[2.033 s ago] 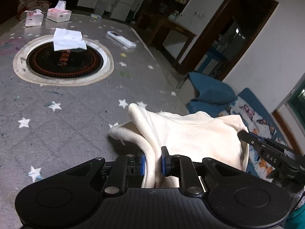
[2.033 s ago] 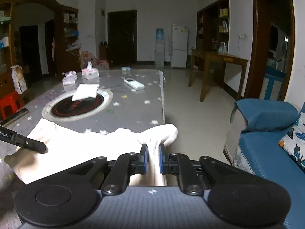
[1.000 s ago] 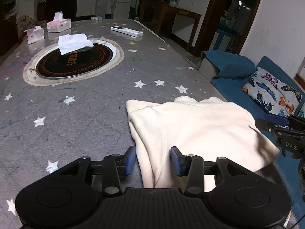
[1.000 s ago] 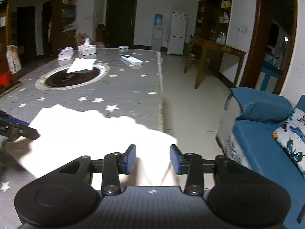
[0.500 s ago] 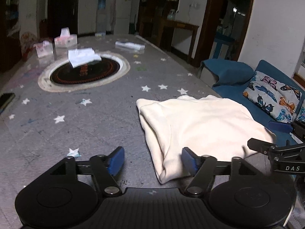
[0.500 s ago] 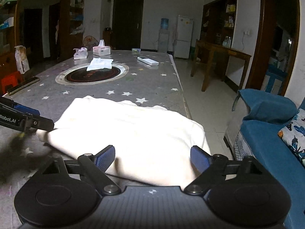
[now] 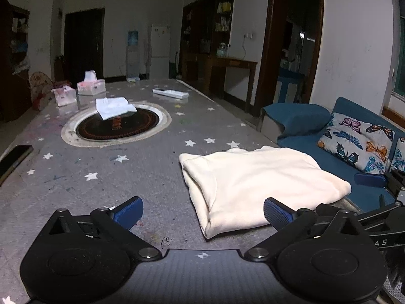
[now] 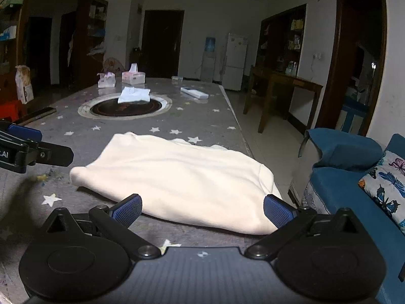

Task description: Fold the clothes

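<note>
A cream garment (image 7: 258, 182) lies folded flat on the grey star-patterned table (image 7: 126, 177), near its right edge; it also shows in the right wrist view (image 8: 177, 177). My left gripper (image 7: 202, 214) is open and empty, pulled back just short of the garment's near edge. My right gripper (image 8: 202, 209) is open and empty, with the garment's near edge between its spread fingertips. The right gripper's finger (image 7: 369, 179) shows at the right of the left wrist view. The left gripper's finger (image 8: 38, 152) shows at the left of the right wrist view.
A round dark inset (image 7: 117, 126) with a folded white cloth (image 7: 114, 106) sits mid-table. Tissue boxes (image 7: 91, 86) and a remote (image 7: 170, 93) lie farther back, and a dark phone (image 7: 12, 158) at the left edge. A blue sofa (image 7: 329, 136) with a butterfly cushion stands right of the table.
Both grippers opened and let go of the cream garment, which now lies flat on the table. Both have drawn back and their fingers have spread wider.
</note>
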Demonstrator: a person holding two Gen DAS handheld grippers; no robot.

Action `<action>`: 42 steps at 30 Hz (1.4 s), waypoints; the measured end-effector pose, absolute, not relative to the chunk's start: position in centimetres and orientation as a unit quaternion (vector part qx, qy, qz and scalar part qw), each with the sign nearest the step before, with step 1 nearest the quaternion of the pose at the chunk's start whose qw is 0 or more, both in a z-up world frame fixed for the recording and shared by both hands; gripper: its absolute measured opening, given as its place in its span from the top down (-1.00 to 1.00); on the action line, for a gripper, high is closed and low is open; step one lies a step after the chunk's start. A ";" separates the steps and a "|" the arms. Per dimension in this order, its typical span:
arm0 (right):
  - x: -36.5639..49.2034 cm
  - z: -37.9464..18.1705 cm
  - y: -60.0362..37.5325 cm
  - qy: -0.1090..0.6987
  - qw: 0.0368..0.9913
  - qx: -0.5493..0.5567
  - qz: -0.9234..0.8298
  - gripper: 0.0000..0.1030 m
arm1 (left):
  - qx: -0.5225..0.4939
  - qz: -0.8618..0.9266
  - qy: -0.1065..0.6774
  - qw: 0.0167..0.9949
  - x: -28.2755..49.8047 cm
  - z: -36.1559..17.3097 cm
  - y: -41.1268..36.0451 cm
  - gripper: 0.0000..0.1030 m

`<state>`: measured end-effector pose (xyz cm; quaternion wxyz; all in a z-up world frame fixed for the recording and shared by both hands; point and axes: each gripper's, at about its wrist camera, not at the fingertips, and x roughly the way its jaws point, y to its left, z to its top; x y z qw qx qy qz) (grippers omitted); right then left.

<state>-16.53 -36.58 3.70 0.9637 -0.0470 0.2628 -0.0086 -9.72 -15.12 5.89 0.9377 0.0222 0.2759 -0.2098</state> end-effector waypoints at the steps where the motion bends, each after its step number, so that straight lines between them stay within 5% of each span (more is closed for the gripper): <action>1: -16.8 3.7 -36.5 0.258 0.965 -0.044 -0.009 -1.00 | 0.023 -0.205 0.269 0.941 -10.1 6.0 -15.1 -1.00; 42: -22.2 2.4 -34.8 0.272 0.962 0.001 -0.003 -1.00 | 0.014 -0.176 0.310 0.934 -15.8 4.2 -14.4 -1.00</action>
